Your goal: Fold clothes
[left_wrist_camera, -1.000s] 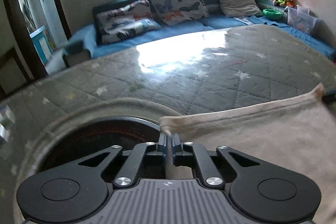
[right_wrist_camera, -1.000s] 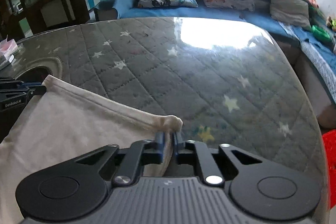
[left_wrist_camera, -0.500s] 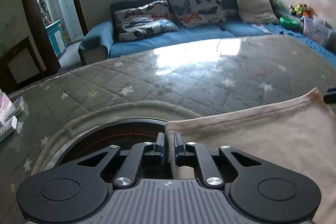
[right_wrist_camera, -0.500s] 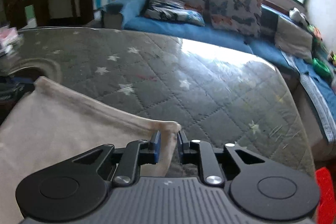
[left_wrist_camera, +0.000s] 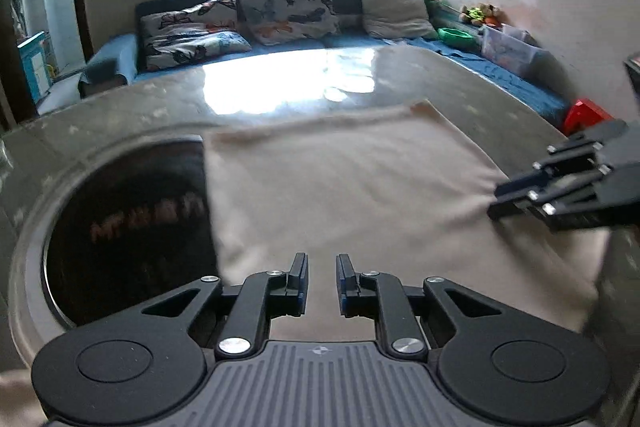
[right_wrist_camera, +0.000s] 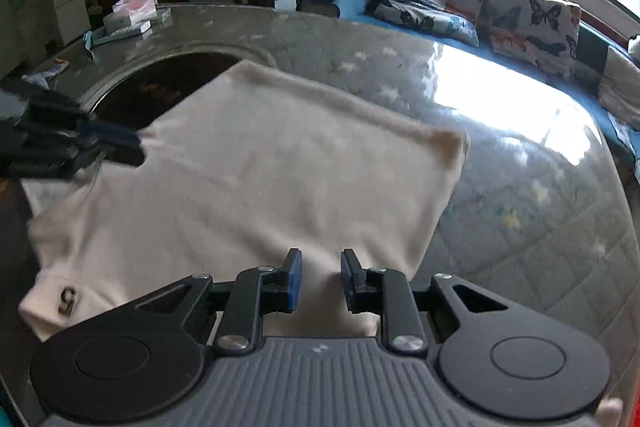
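You stand at a big table (left_wrist_camera: pixel 400 75) with a shiny, star-quilted cover, and a blue sofa (left_wrist_camera: pixel 280 47) with butterfly pillows (left_wrist_camera: pixel 288 7) sits behind it under the window. A second ago each of your grippers pinched a far corner of the cream cloth (left_wrist_camera: pixel 340 187). Now both have let go and pulled back to its near side, and the cloth lies flat and folded on the table, partly over a dark round hole (left_wrist_camera: pixel 128 219). Your left gripper (left_wrist_camera: pixel 322 283) is opening a little, with nothing pinched. Your right gripper (right_wrist_camera: pixel 320 279) is opening too, also empty. Boxes (right_wrist_camera: pixel 128 15) sit far off on the table.
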{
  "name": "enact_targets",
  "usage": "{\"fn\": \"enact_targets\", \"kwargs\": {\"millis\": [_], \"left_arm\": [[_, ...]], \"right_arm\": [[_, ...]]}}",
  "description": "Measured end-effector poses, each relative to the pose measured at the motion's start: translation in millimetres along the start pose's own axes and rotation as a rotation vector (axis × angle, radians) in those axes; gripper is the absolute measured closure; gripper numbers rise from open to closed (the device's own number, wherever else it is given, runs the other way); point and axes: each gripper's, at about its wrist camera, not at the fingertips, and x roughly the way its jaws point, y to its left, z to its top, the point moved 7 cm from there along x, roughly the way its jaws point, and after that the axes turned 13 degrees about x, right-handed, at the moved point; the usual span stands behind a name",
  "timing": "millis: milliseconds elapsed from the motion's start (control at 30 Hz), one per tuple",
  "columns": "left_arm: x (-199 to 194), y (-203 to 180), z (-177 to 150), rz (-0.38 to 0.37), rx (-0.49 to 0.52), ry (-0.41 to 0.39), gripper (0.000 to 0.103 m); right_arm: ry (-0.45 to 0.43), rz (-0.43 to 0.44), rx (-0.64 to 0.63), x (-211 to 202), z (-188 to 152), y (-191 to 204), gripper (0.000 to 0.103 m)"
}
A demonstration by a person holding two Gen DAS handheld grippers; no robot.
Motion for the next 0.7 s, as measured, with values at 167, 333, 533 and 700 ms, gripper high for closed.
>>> {"fn": "enact_targets", "kwargs": {"millis": [167,333,533,700], "left_arm": [[-18.0,-3.6,-29.9,0.021,-0.026,0.001,0.079],[-49.5,13.8,-39.8,0.108,-0.078,-0.045,0.062],[-83.3,63.1,-68.2,0.361,-0.206,-0.001,0.052],[-103.5,107.6,-110.7,0.556,-0.379,0.092,0.045]], "right_arm": [[-0.017,-0.045,-0.025,-13.6,-13.7,-0.5,0.076],[-0.035,0.037,-0.088,-28.9,-16.5,34.9,0.074],[-0.018,0.158,-0.19,-23.7,-22.7,97.9,0.074],[-0.006,0.222,-0.276,-16.0,-28.4,145.4,0.074]]}}
